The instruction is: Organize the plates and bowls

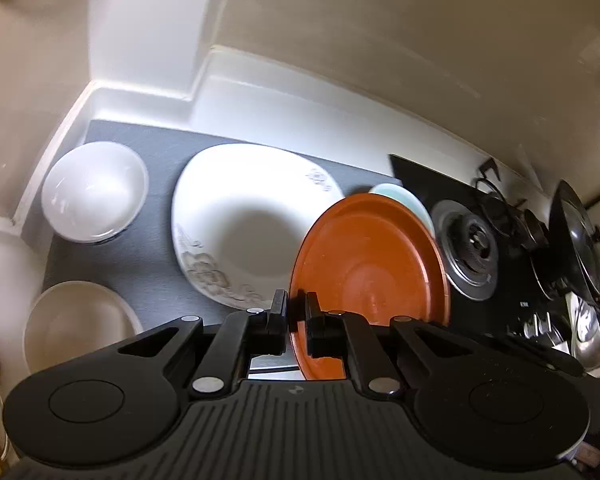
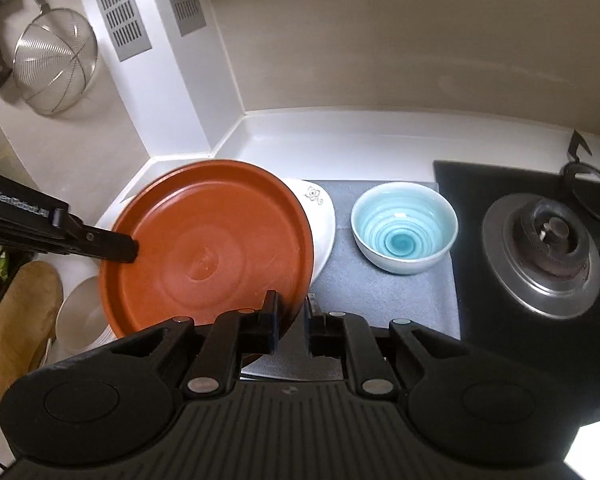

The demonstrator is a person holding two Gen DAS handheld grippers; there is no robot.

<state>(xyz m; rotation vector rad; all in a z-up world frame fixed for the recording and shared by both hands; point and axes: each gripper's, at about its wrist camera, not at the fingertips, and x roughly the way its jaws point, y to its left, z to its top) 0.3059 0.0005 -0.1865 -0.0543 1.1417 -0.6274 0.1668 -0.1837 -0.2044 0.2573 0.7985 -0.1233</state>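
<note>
Left gripper point(image 1: 297, 312) clamps orange plate point(image 1: 370, 272); blue bowl point(image 2: 404, 232) empty

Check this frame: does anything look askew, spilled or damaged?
Only the orange plate sits tilted, because the left gripper holds its rim above the white square plate. No spills or breakage visible.

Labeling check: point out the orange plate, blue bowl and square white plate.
orange plate point(image 2: 208, 248): right wrist view, centre of its face.
blue bowl point(image 2: 404, 236): right wrist view, inside bottom.
square white plate point(image 1: 252, 232): left wrist view, middle of its well.
</note>
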